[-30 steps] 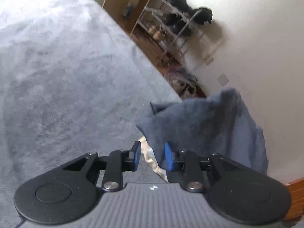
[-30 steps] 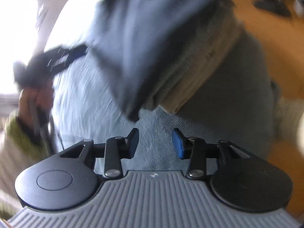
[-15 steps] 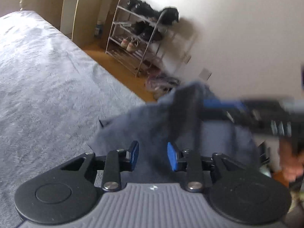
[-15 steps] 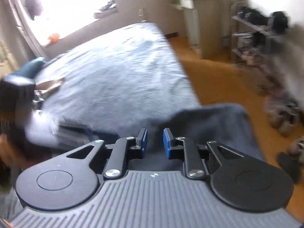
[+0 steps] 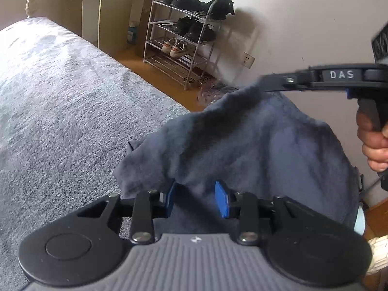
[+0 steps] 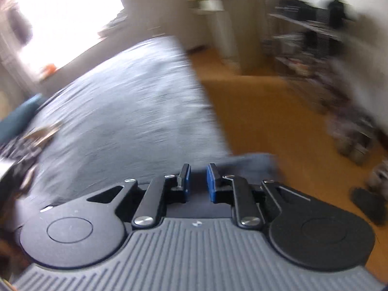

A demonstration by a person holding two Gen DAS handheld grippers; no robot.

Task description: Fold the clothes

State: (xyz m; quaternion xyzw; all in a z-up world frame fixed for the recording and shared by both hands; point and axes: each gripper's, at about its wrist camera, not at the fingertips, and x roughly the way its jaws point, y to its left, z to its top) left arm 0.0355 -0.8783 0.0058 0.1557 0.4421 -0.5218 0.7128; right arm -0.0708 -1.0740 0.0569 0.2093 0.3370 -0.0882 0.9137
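A dark blue garment (image 5: 254, 145) hangs spread over the bed's edge. Its top corner is pinched by my right gripper (image 5: 264, 83), which reaches in from the right with a hand (image 5: 373, 140) on its handle. In the blurred right wrist view the right gripper (image 6: 198, 181) stands narrow, with the garment (image 6: 242, 162) between the pads. My left gripper (image 5: 196, 197) is at the garment's lower edge. Its jaws are opening with cloth lying between them, and the right pad's inner face is bare.
The grey fleece bed (image 5: 60, 97) fills the left side. A metal shoe rack (image 5: 184, 36) and a pale desk (image 5: 97, 4) stand by the wall across an orange wooden floor (image 6: 266, 121). Loose shoes (image 6: 351, 143) lie on that floor.
The right gripper has closed on the garment's corner and carried it up and right. The garment now hangs spread in front of the left gripper, whose jaws have widened a little.
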